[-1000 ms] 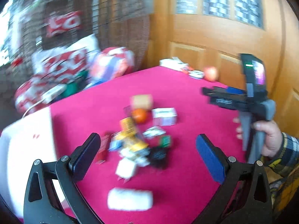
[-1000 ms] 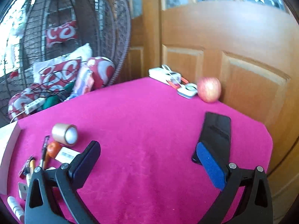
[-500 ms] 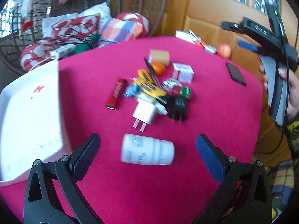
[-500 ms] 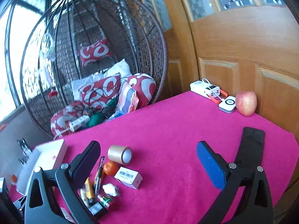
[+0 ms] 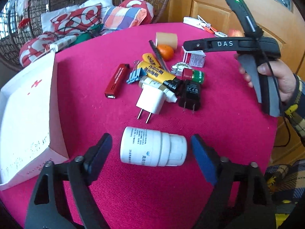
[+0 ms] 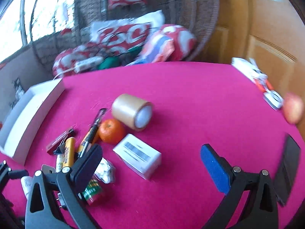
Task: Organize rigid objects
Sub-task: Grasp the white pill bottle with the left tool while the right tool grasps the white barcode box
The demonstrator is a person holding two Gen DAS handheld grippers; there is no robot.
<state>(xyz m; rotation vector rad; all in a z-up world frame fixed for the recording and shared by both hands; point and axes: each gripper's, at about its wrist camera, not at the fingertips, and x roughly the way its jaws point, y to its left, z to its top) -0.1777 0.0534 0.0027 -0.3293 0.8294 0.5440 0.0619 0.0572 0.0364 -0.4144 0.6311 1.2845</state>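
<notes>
A white pill bottle [image 5: 153,148] lies on its side on the pink table, between the open fingers of my left gripper [image 5: 150,152], which do not touch it. Behind it lies a pile: white plug [image 5: 150,100], black adapter [image 5: 190,95], yellow tube [image 5: 155,71], red lighter [image 5: 116,80], orange [image 5: 166,52], tape roll [image 5: 166,39] and small white box [image 5: 195,59]. My right gripper [image 6: 151,159] is open and empty above the white box [image 6: 138,155], near the orange [image 6: 111,130] and tape roll [image 6: 132,112]. It shows in the left wrist view [image 5: 226,44], hand-held.
An open white box [image 5: 24,105] sits at the table's left; it also shows in the right wrist view [image 6: 30,114]. A black phone [image 6: 287,169], an apple [image 6: 293,110] and a white charger [image 6: 249,68] lie at the right edge. Cushions fill a wicker chair behind.
My left gripper came down and forward until its fingers flank the white bottle. My right gripper swung left and tilted down from the phone side toward the pile.
</notes>
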